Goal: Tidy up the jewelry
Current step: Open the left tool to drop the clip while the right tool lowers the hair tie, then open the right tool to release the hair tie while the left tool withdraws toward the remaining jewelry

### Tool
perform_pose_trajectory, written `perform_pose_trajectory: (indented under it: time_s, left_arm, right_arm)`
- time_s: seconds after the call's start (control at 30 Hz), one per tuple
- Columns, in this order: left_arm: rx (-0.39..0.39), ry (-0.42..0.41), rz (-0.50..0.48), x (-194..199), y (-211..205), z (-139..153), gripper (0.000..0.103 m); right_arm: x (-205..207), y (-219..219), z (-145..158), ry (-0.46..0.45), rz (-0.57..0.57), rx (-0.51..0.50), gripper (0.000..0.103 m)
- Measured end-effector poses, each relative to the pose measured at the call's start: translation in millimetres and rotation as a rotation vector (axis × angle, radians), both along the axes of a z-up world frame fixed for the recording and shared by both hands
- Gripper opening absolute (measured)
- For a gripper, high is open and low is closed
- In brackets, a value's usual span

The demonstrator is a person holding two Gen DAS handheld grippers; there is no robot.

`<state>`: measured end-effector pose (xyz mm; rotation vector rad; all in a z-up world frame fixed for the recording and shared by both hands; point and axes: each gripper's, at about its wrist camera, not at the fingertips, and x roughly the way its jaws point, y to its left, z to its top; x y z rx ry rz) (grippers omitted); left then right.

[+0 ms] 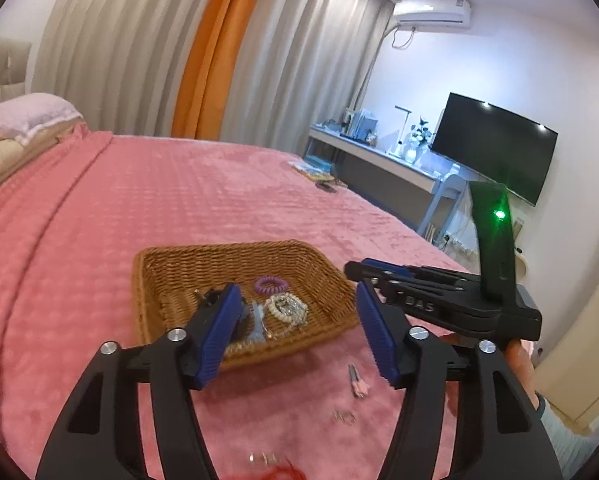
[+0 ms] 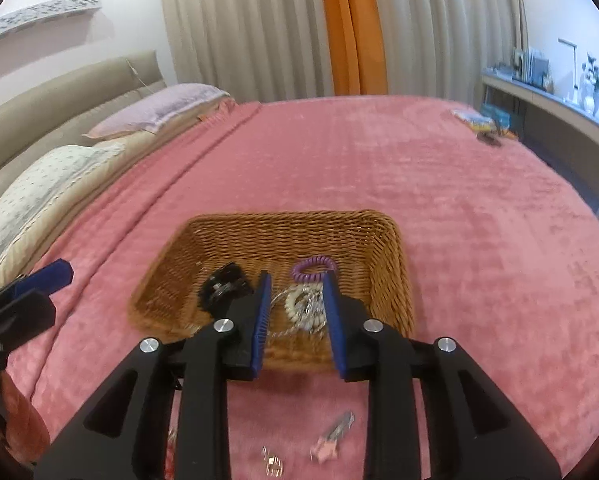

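A brown wicker basket (image 1: pixel 235 249) (image 2: pixel 291 216) sits on the pink bedspread. It holds a purple coil hair tie (image 1: pixel 270 284) (image 2: pixel 314 269), a pearl bracelet (image 1: pixel 285 308) (image 2: pixel 305 308), a black hair claw (image 2: pixel 225 284), a pale blue clip and thin chains. My left gripper (image 1: pixel 295 300) hovers over the basket's near edge, open wide and empty. My right gripper (image 2: pixel 296 280) hangs over the same edge with a narrower gap; it is open, and the bracelet lies below it, untouched. In front of the basket, a pink-ended hair clip (image 1: pixel 357 384) (image 2: pixel 335 436) and small metal earrings (image 1: pixel 344 417) (image 2: pixel 273 466) lie on the bedspread.
Something red (image 1: pixel 283 472) lies at the near edge. A few small items (image 1: pixel 319 174) (image 2: pixel 479 120) rest on the bed's far corner. Pillows (image 2: pixel 159 112) line the headboard on the left. A desk (image 1: pixel 379 156) and a TV (image 1: pixel 495 148) stand to the right.
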<state>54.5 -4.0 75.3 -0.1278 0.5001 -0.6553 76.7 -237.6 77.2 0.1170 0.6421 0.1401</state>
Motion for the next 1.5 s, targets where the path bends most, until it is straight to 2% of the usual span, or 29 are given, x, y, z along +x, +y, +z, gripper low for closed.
perform_pose_trajectory:
  time_s: [0.1, 0.17, 0.23, 0.27, 0.33, 0.5, 0.57, 0.67, 0.77, 0.87, 1.07, 1.23, 1.33, 1.5]
  left_arm:
    - [-0.003, -0.002, 0.009, -24, 10, 1, 0.061]
    - [0.000, -0.012, 0.016, -38, 14, 0, 0.063]
    - [0.005, -0.003, 0.031, -54, 19, -7, 0.066]
    - [0.003, 0.009, 0.039, -59, 22, -12, 0.067]
    - [-0.001, 0.029, 0.054, -66, 27, -25, 0.067]
    - [-0.017, 0.113, 0.077, -71, 38, -67, 0.067]
    - [0.003, 0.121, 0.083, -73, 37, -79, 0.067]
    - [0.054, 0.148, 0.086, -70, 31, -97, 0.066]
    - [0.082, 0.182, 0.087, -64, 27, -108, 0.063]
    - [0.121, 0.215, 0.082, -63, 22, -120, 0.055]
    - [0.193, 0.250, 0.072, -61, 9, -134, 0.048]
    - [0.186, 0.294, 0.102, -54, 12, -145, 0.035]
    - [0.197, 0.287, 0.106, -55, 9, -146, 0.035]
    - [0.271, 0.250, 0.119, -60, -4, -145, 0.033]
  right_arm:
    - [-30, 0, 9, -0.045, 0.006, -0.024, 0.026]
    - [-51, -2, 14, -0.074, 0.006, -0.031, 0.029]
    - [-67, -3, 13, -0.090, 0.003, -0.035, 0.055]
    - [-77, -3, 10, -0.103, -0.005, -0.040, 0.056]
    - [-87, -2, 1, -0.105, -0.007, -0.051, 0.056]
    - [-93, 2, -47, -0.008, 0.005, 0.001, 0.056]
    - [-89, 5, -68, 0.045, 0.014, 0.005, 0.056]
    - [-83, 13, -90, 0.107, 0.038, 0.014, 0.047]
    - [-76, 18, -104, 0.163, 0.047, -0.010, 0.046]
    - [-72, 24, -113, 0.196, 0.072, -0.016, 0.045]
    - [-67, 34, -126, 0.230, 0.084, -0.076, 0.039]
    - [-57, 33, -129, 0.258, 0.072, -0.085, 0.039]
    - [-54, 40, -130, 0.256, 0.078, -0.114, 0.039]
    - [-50, 40, -132, 0.265, 0.082, -0.108, 0.039]
